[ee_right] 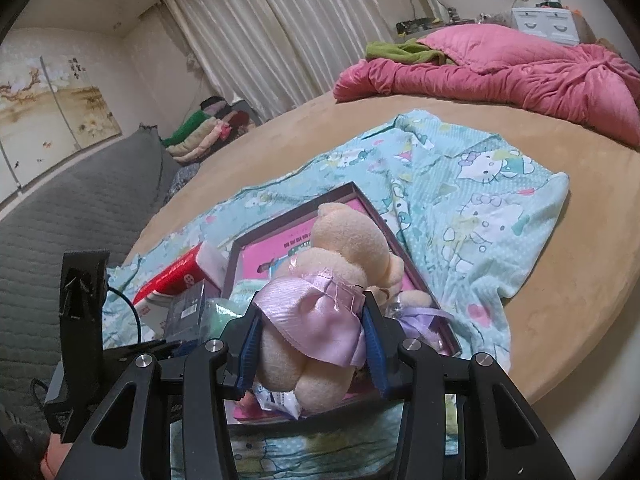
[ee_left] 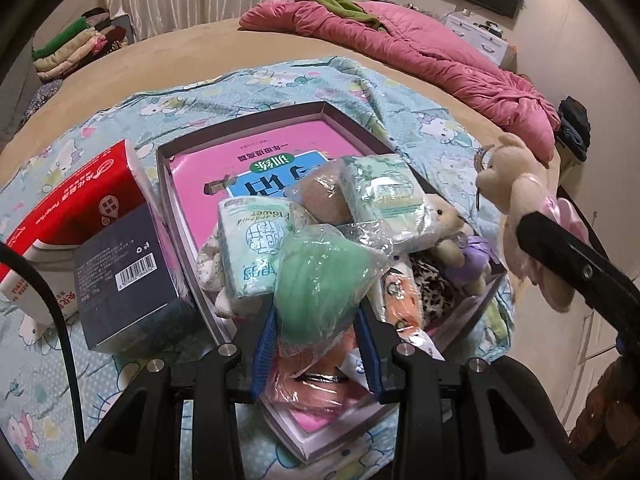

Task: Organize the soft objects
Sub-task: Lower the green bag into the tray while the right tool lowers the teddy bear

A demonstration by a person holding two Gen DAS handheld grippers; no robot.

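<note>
A: Right gripper fingers clenched on the cream plush bear in a pink satin dress, pads squeezing the skirt and belly, bear held up in the air over the shallow dark-rimmed cardboard box

B: Left?

A: Left gripper fingers grasping the green soft wad in a clear plastic bag, gripped at its lower end, right over the near part of the same box. Cannot tell if the bag rests on the pile or hangs free

B: What's in the box?

A: Pink printed book flat on the bottom, then a heap: white tissue packs with green print, a second small bear with a purple bow, some patterned fabric bits. Red tissue carton and dark navy box sit outside, touching the left wall. All on a cartoon-cat blanket on the bed

B: Handling?

A: Bear looks light and squashy, satin likely slippery, so body grip beats skirt alone. Bagged wad probably light too, film crinkly and slick; pinch through the bulk, not loose plastic. Nothing fragile, I'd say
</note>
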